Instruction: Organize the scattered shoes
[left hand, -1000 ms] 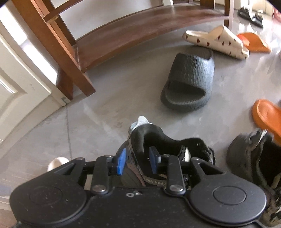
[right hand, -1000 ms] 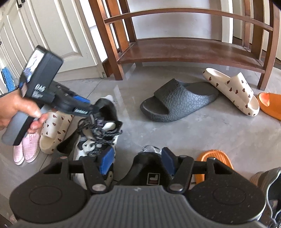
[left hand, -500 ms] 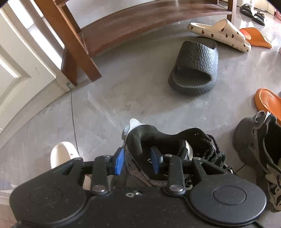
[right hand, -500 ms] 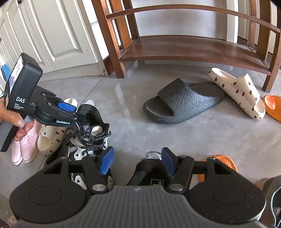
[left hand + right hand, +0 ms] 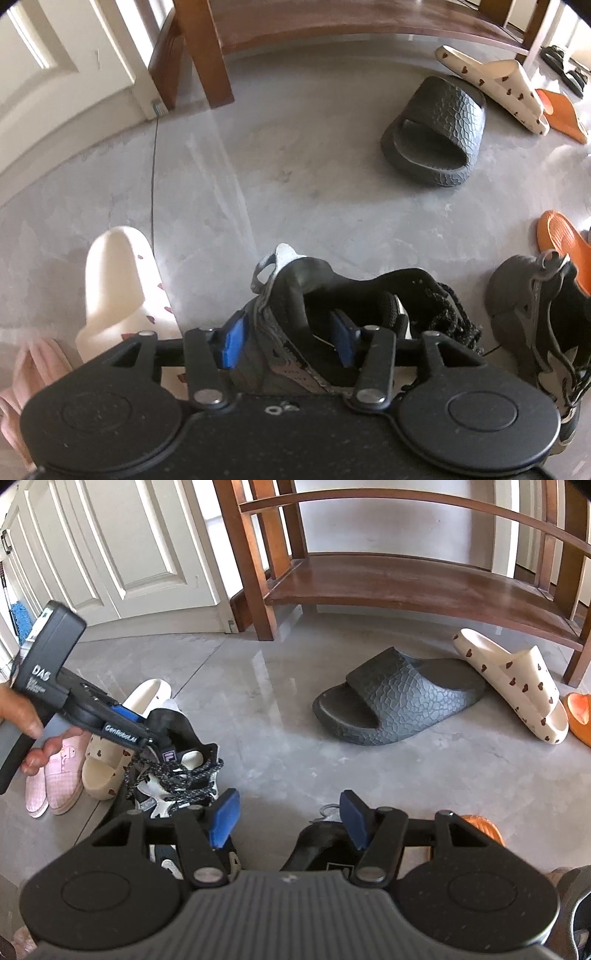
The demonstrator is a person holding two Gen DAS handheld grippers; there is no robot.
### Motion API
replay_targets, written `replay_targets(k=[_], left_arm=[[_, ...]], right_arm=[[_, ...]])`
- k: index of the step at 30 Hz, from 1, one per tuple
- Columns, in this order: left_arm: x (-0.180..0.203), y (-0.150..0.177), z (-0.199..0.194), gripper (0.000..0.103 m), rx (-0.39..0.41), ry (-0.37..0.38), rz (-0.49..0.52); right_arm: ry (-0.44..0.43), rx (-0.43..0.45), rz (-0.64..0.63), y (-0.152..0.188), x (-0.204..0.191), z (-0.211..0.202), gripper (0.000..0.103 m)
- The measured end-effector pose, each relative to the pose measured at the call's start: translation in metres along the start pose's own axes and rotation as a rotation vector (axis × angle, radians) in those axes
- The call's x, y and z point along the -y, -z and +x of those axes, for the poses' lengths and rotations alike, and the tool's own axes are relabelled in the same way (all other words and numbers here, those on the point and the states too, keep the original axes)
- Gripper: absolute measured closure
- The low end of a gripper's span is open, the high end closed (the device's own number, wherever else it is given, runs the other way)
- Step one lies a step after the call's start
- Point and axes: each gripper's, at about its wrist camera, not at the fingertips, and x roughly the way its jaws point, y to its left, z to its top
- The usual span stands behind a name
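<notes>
Shoes scattered over grey floor before wooden rack; left fingers clamped on sneaker, right fingers spread.

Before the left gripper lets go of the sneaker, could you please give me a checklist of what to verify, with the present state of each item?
1. Left gripper clamps the collar of the black sneaker, one pad inside, one outside: ok.
2. Sneaker sits beside the cream heart slide in the row with the pink slippers: ok.
3. Sole resting flat on the floor: cannot tell, the sole is hidden.
4. Laces tucked in: not ok, they spill loosely over the top.
5. Right gripper open and empty above the second black sneaker: ok.
</notes>
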Motion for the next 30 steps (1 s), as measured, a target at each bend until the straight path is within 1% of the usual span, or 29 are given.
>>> replay_targets(k=[1,3,6,7,8,9,11,12,14,17,20,22,24,25,26,28,30], left_arm=[[0.0,0.0,0.001,0.052,0.002,0.004,0.008],[0.0,-0.001,0.002,0.055,0.007,0.013,0.025],[-0.001,-0.002,0.005,0.056,0.013,0.025,0.049],[-0.001,-0.002,0.006,0.059,0.016,0.03,0.057],[0.0,-0.002,0.006,0.069,0.022,0.032,0.074],[0.003,-0.001,0.005,0.07,0.037,0.038,0.119],[0.011,0.005,0.003,0.07,0.072,0.068,0.239],[0.016,0.008,0.003,0.071,0.078,0.092,0.287],[0.033,0.02,0.005,0.076,0.089,0.165,0.417],[0.052,0.034,0.004,0.076,0.132,0.26,0.496],[0.067,0.038,0.003,0.076,0.158,0.326,0.497],[0.077,0.038,0.004,0.076,0.173,0.335,0.498],[0.083,0.039,0.004,0.073,0.192,0.35,0.498],[0.085,0.04,0.003,0.07,0.201,0.368,0.492],[0.086,0.041,0.002,0.067,0.202,0.375,0.491],[0.083,0.046,-0.004,0.067,0.2,0.366,0.484],[0.068,0.054,-0.015,0.067,0.199,0.363,0.439]], right_arm=[[0.0,-0.001,0.001,0.001,-0.001,-0.001,0.039],[-0.002,-0.002,0.005,0.003,0.0,-0.003,0.039],[0.0,-0.006,0.017,0.006,0.002,-0.005,0.039],[0.001,-0.005,0.021,0.008,0.003,-0.006,0.039],[0.001,-0.004,0.023,0.008,0.003,-0.006,0.039],[0.0,0.001,0.034,0.01,0.005,-0.009,0.039],[0.004,0.006,0.043,0.011,0.007,-0.011,0.039],[0.005,0.008,0.054,0.013,0.008,-0.013,0.039],[0.009,0.011,0.077,0.016,0.012,-0.016,0.039],[0.016,0.005,0.096,0.021,0.015,-0.018,0.039],[0.021,-0.002,0.11,0.026,0.017,-0.02,0.039],[0.023,-0.007,0.117,0.03,0.018,-0.021,0.039],[0.025,-0.009,0.119,0.032,0.018,-0.022,0.039],[0.024,-0.009,0.119,0.032,0.018,-0.022,0.039],[0.022,-0.008,0.12,0.032,0.018,-0.023,0.039],[0.011,-0.001,0.112,0.03,0.017,-0.023,0.039],[-0.003,0.005,0.09,0.028,0.014,-0.024,0.039]])
